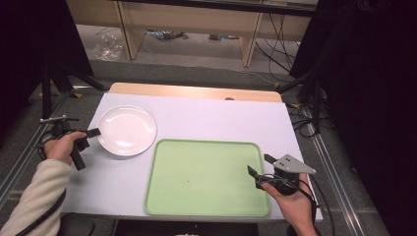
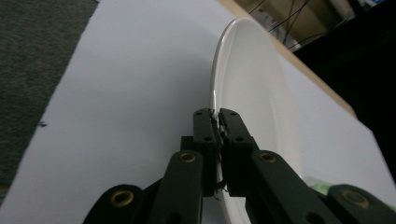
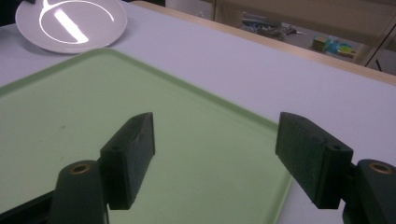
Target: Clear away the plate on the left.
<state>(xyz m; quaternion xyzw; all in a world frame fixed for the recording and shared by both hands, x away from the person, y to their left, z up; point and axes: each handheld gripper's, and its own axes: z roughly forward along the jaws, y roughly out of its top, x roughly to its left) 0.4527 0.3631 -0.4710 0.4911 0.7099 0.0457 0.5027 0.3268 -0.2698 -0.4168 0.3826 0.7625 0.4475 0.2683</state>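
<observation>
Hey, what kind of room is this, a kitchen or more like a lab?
Most likely a lab or recording setup, not a kitchen. Black curtains flank the table, loose cables trail over the floor, and metal rails run beside it. The plate and tray look like props.

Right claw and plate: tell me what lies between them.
In the high view, the green tray lies between the right claw and the plate, its bed bare. The right gripper view shows the same stretch of tray, then a strip of white table.

Grey floor [image 1: 196, 54], wooden furniture legs [image 1: 129, 34], black curtains [image 1: 373, 98], loose cables [image 1: 275, 44]
</observation>
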